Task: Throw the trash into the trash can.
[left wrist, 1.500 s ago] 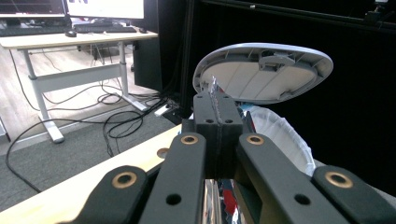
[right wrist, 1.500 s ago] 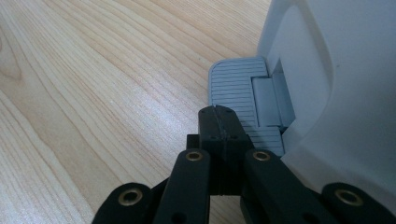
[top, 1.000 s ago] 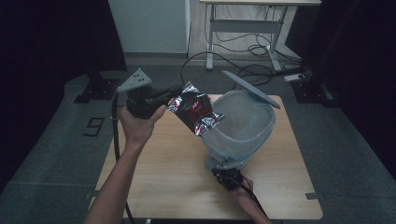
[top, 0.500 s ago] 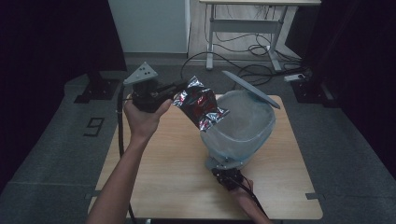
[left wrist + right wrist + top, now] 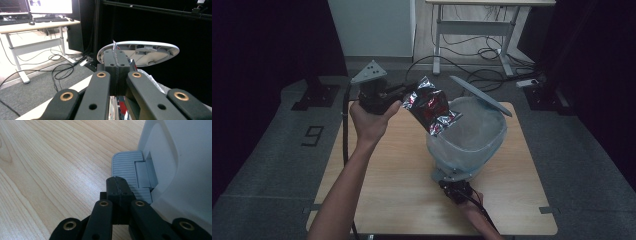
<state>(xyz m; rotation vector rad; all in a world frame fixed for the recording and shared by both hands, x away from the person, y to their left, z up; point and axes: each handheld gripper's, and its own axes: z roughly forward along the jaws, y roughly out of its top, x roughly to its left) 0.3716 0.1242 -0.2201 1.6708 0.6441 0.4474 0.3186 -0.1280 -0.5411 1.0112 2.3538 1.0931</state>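
The crinkled foil packet (image 5: 430,104) has shifted binward, pinched in the left claw (image 5: 404,93); the right claw (image 5: 117,185) (closed, seemingly empty) presses the ribbed pedal (image 5: 130,172).

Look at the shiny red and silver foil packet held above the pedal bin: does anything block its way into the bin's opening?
Nothing visible does. The left claw holds the shiny red and silver foil packet at the rim of the pale grey pedal bin. Its round grey lid stands raised behind, while the right claw is on the grey ribbed pedal.

One foil snack bag (image 5: 430,105), one lidded pedal bin (image 5: 467,145), one wooden table (image 5: 377,180), two tools.
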